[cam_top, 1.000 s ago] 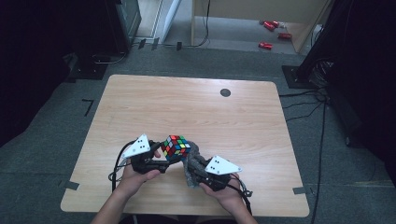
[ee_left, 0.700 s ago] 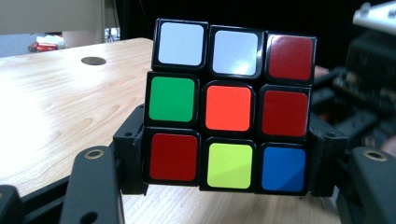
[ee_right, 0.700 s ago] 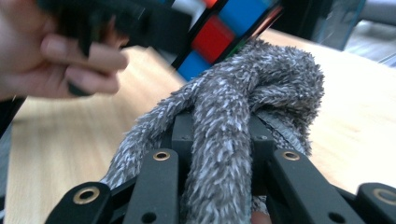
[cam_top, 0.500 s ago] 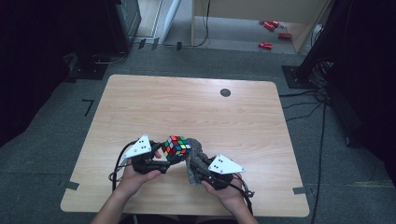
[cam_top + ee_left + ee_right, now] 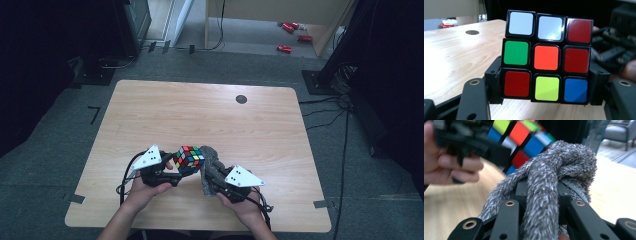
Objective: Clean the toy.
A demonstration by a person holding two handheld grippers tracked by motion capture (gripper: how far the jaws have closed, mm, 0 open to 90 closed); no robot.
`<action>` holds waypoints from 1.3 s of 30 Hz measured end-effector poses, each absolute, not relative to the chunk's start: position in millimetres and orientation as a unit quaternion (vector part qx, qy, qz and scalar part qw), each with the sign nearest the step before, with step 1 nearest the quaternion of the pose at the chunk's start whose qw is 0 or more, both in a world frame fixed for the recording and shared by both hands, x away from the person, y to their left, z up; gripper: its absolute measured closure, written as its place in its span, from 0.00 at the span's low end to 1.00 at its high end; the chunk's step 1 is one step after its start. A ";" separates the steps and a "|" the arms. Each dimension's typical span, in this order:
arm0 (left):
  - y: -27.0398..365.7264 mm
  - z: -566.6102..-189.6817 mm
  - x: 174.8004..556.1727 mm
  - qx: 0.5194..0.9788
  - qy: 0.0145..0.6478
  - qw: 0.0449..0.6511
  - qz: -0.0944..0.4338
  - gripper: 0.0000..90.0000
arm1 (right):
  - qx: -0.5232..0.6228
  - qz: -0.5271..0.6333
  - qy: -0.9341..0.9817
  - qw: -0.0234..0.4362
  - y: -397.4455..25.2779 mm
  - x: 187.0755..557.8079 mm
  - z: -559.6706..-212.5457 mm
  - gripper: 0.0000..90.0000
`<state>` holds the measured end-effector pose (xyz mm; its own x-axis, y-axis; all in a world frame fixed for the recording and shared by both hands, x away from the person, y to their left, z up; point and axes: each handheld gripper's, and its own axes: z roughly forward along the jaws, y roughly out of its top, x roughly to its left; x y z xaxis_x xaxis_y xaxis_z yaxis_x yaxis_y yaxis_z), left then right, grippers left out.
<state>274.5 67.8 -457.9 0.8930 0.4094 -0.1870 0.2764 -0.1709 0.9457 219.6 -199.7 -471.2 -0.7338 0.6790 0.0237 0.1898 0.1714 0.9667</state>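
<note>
Left gripper (image 5: 176,175) squeezes a puzzle cube (image 5: 189,158) between its two black jaws. Right gripper (image 5: 212,175) is clamped on a fluffy grey cloth (image 5: 210,161), with the cloth bunched up between its jaws.

From the high view, the cube sits near the 6 o'clock edge of the wooden table (image 5: 210,115), lifted a bit off the wood. The cloth is at the cube's 3 o'clock side and touches it. A small dark round spot (image 5: 241,99) lies far off toward 12 o'clock.

The left gripper view shows one whole face of the cube (image 5: 547,56): white, white, red on top, green, orange, red in the middle, red, yellow, blue at the bottom. The high view is too small to tell that. The right gripper view shows the cloth (image 5: 549,187) up close, fuzzy and folded over the jaws, with the cube (image 5: 521,137) blurry at 11 o'clock behind it.

The cube has no long side. It is turned so one corner points to 12 o'clock in the high view.

Both hands come in from 6 o'clock. The left hand (image 5: 145,187) and the right hand (image 5: 245,205) lean in toward each other, so the grippers meet at the cube.
</note>
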 end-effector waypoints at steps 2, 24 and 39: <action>67.9 -457.6 274.7 0.762 0.225 0.604 0.055 0.38 | 0.294 0.569 0.738 0.211 -198.2 218.9 -472.7 0.80; 73.3 -459.6 277.9 0.757 0.247 0.600 0.077 0.38 | 0.373 0.553 0.705 0.241 -239.7 234.5 -466.3 0.78; 80.5 -463.5 283.6 0.749 0.284 0.591 0.095 0.38 | 0.502 0.477 0.667 0.273 -302.5 257.8 -487.0 0.77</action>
